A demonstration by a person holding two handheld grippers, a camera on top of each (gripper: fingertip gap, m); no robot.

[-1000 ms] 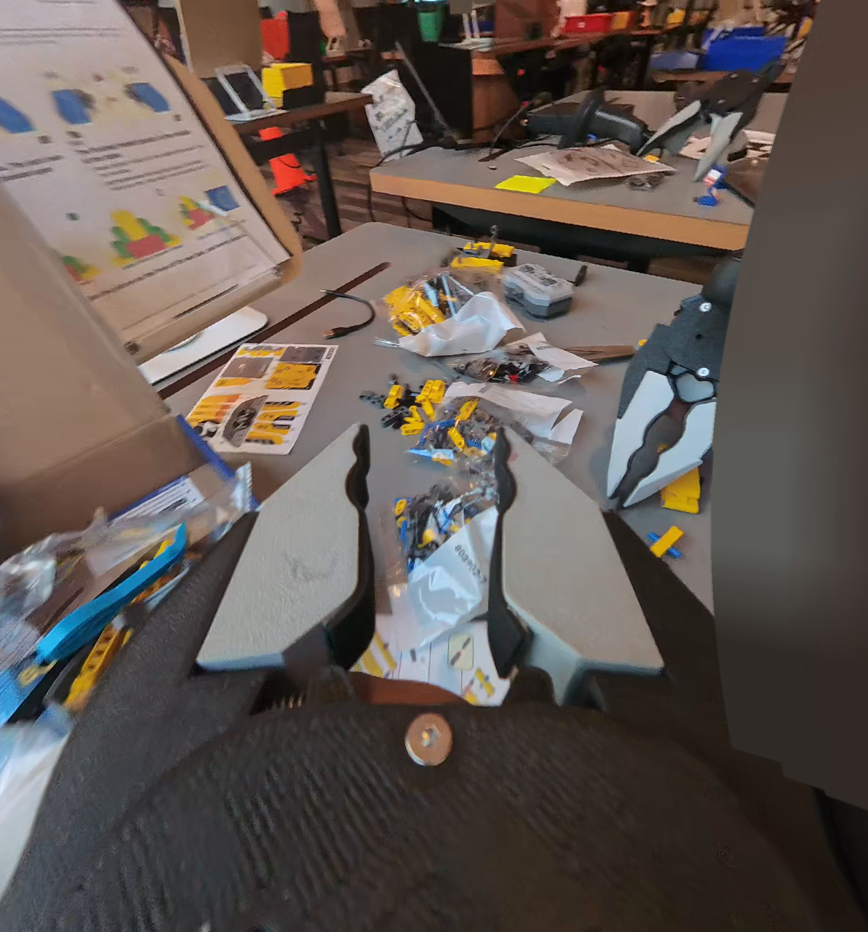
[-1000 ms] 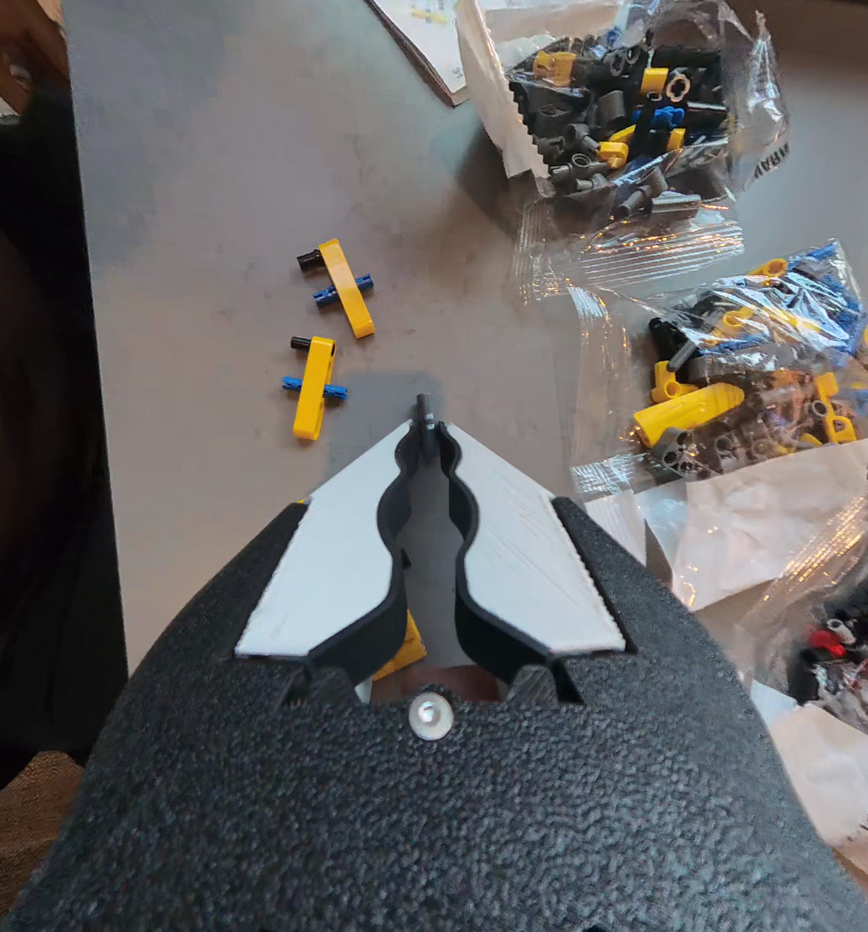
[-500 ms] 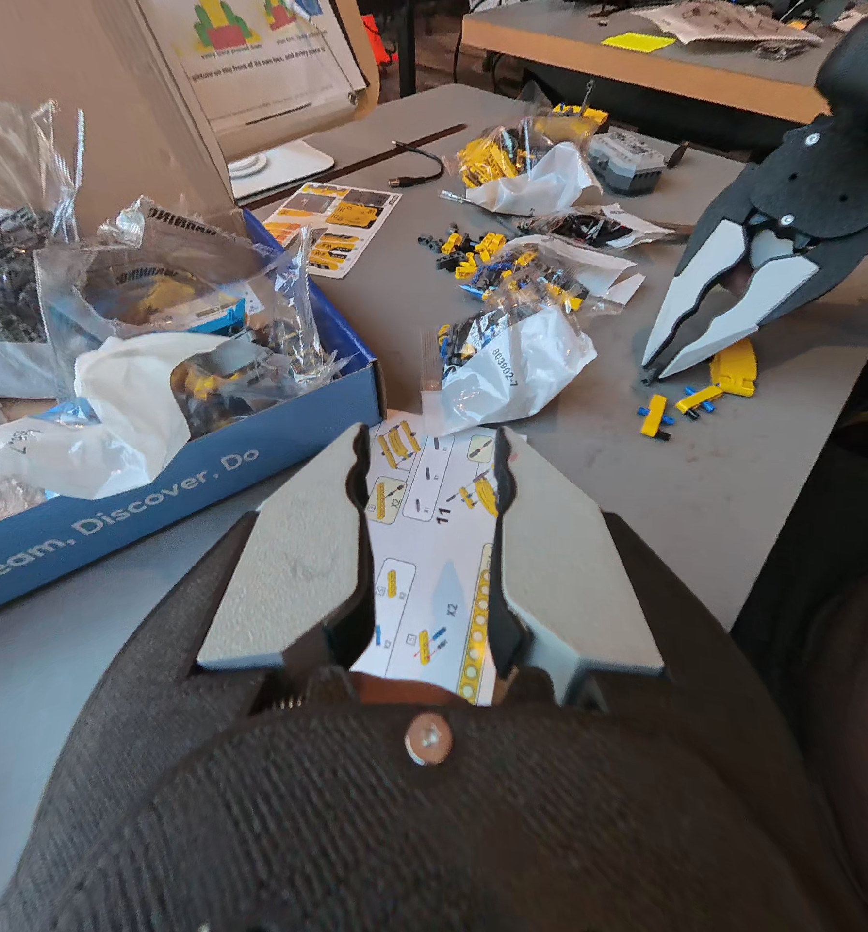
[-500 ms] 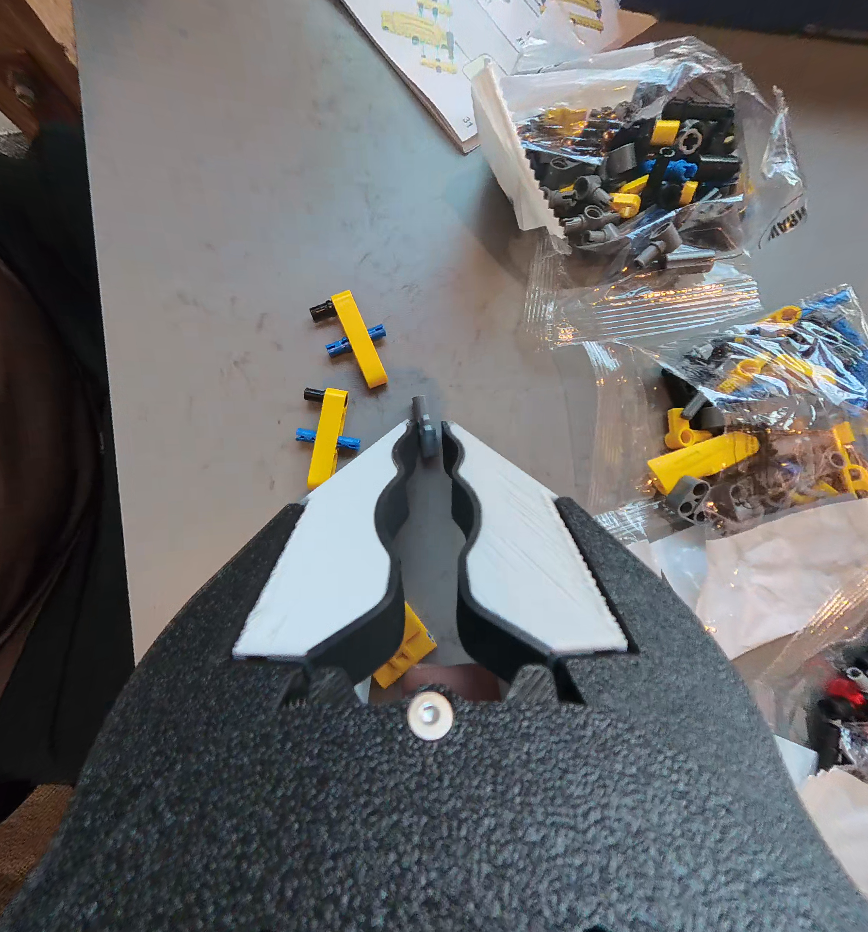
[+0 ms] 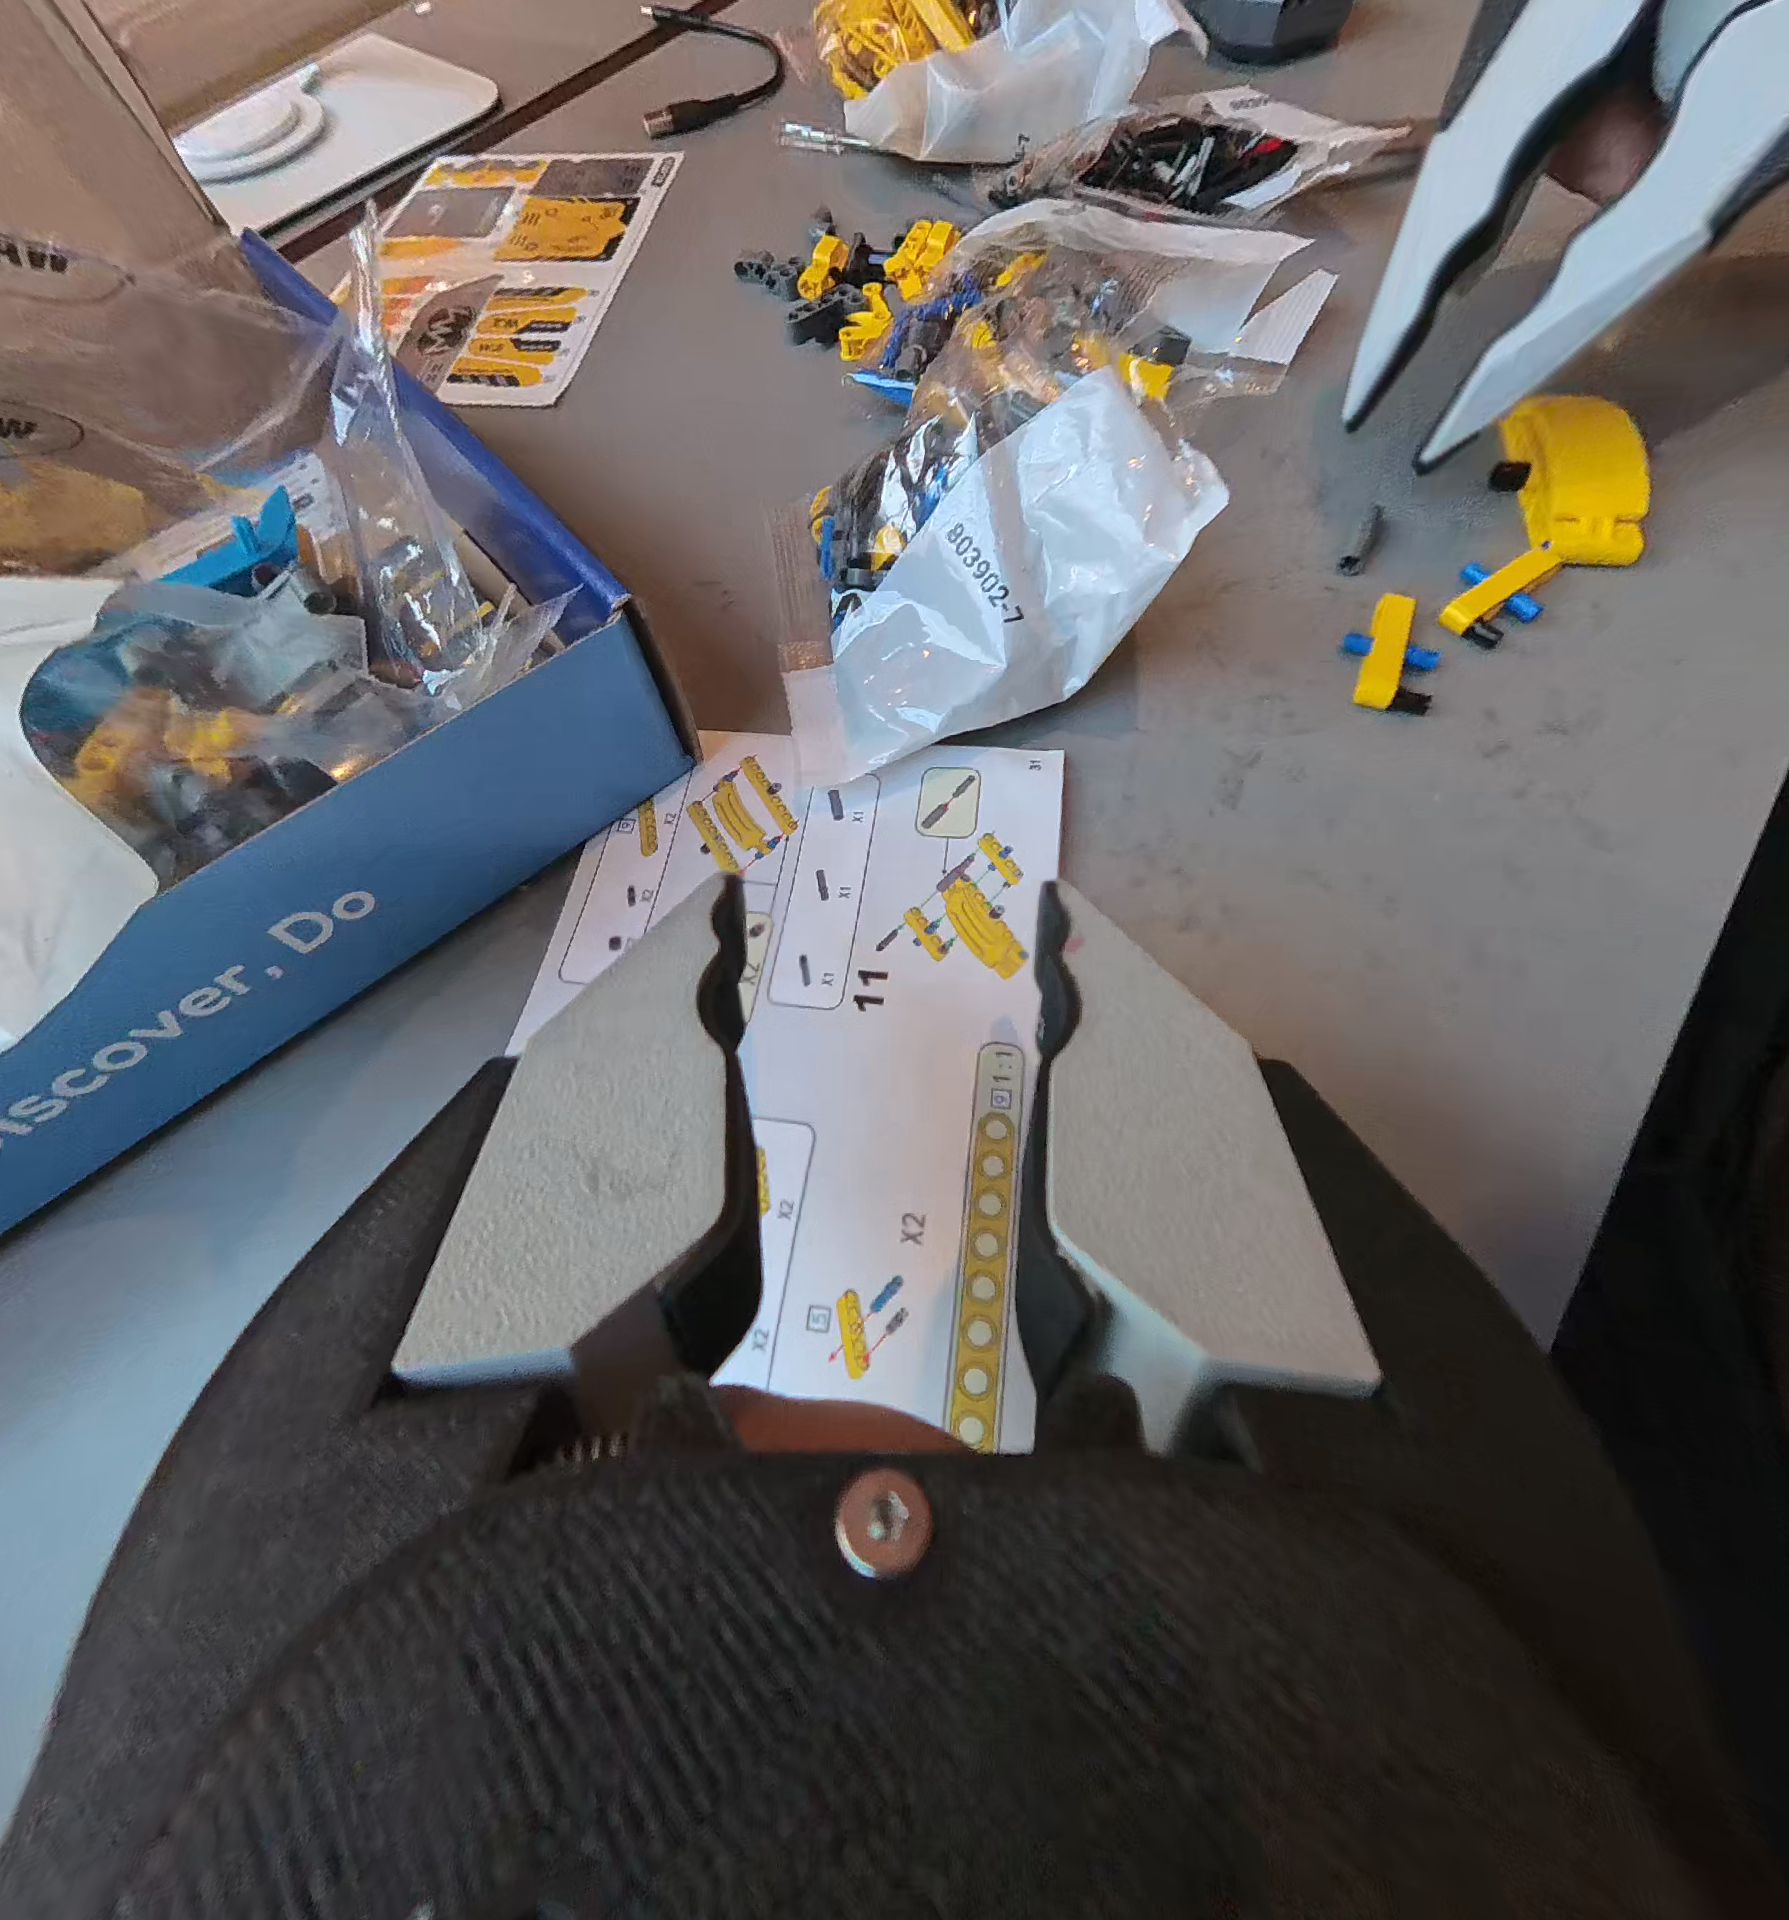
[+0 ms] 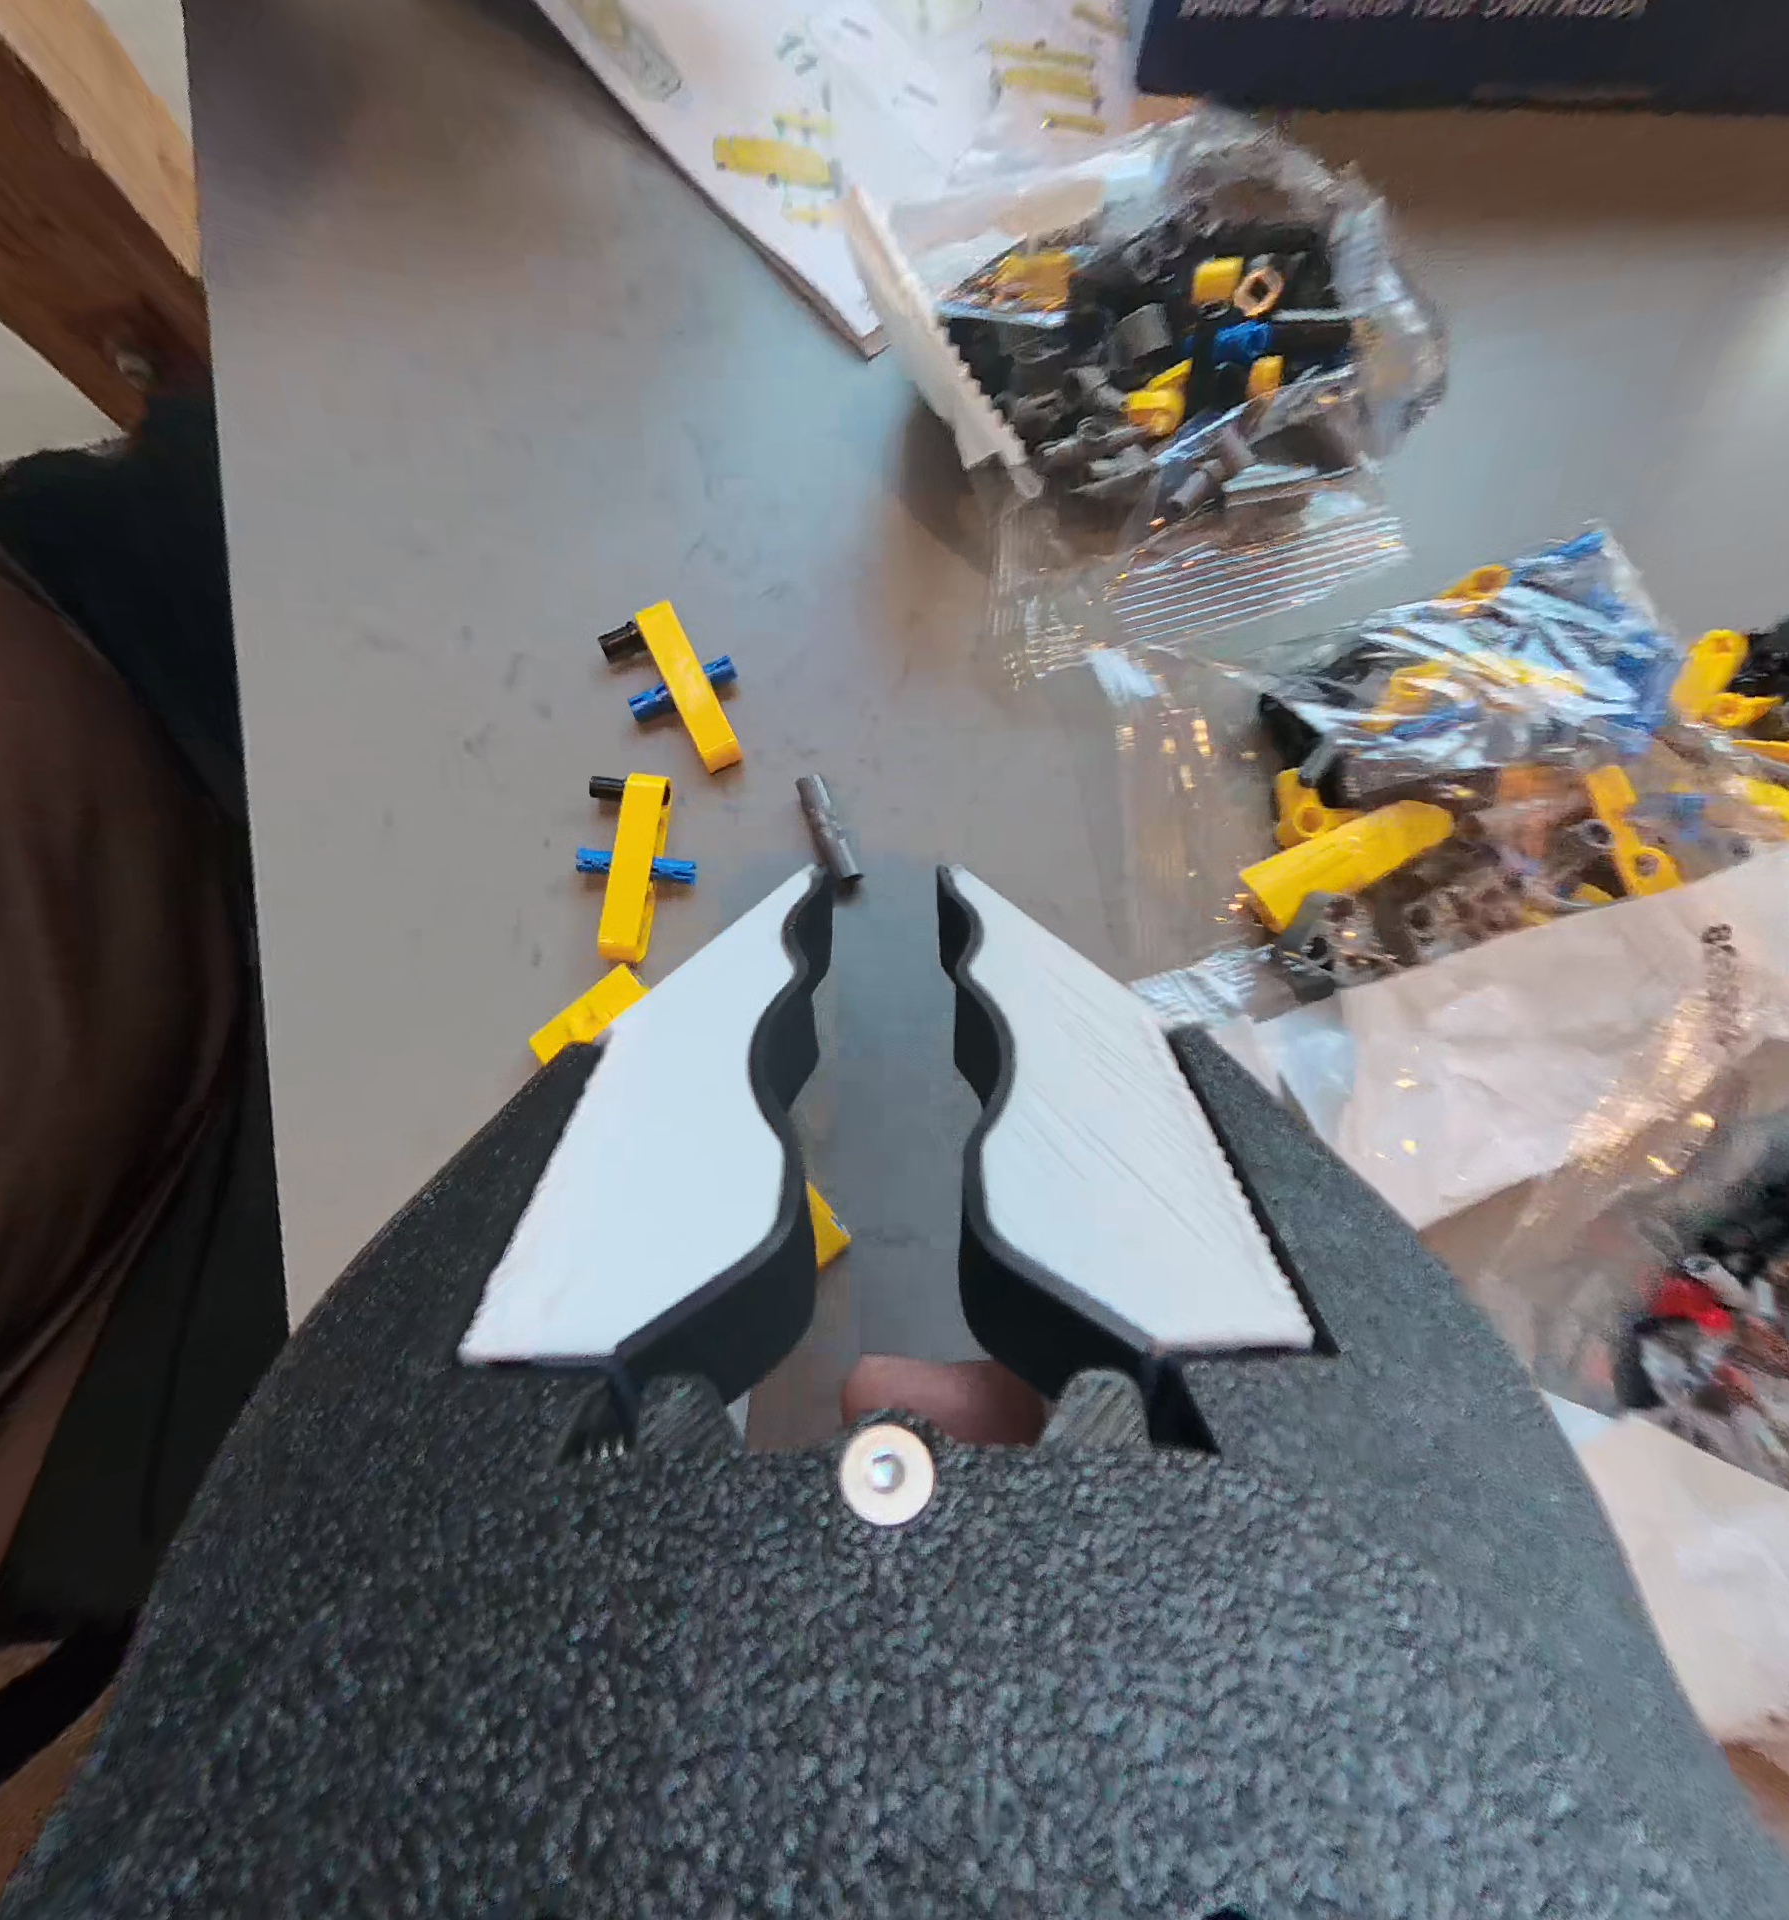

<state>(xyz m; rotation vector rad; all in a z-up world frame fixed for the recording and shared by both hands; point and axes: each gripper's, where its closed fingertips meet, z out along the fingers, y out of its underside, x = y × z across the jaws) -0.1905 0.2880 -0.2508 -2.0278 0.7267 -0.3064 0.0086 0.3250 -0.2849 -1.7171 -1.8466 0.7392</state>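
The right gripper (image 6: 882, 883), jaws parted and empty, has the small grey pin (image 6: 829, 845) just at 11 o'clock of its tips, its long axis running 11 to 5, while the left gripper (image 5: 885, 904) hangs spread and empty over the instruction sheet (image 5: 900, 997), well apart from the pin.

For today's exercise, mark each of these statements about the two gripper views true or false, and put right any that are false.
1. The right gripper is open, gripping nothing. True.
2. A small dark grey pin lies on the grey table just beyond the right gripper's fingertips. True.
3. The left gripper is shut on a yellow beam. False: it is open, above an instruction sheet.
4. The blue box is empty. False: it holds plastic bags of parts.
5. Two yellow beams with blue pins lie left of the dark grey pin in the right wrist view. True.
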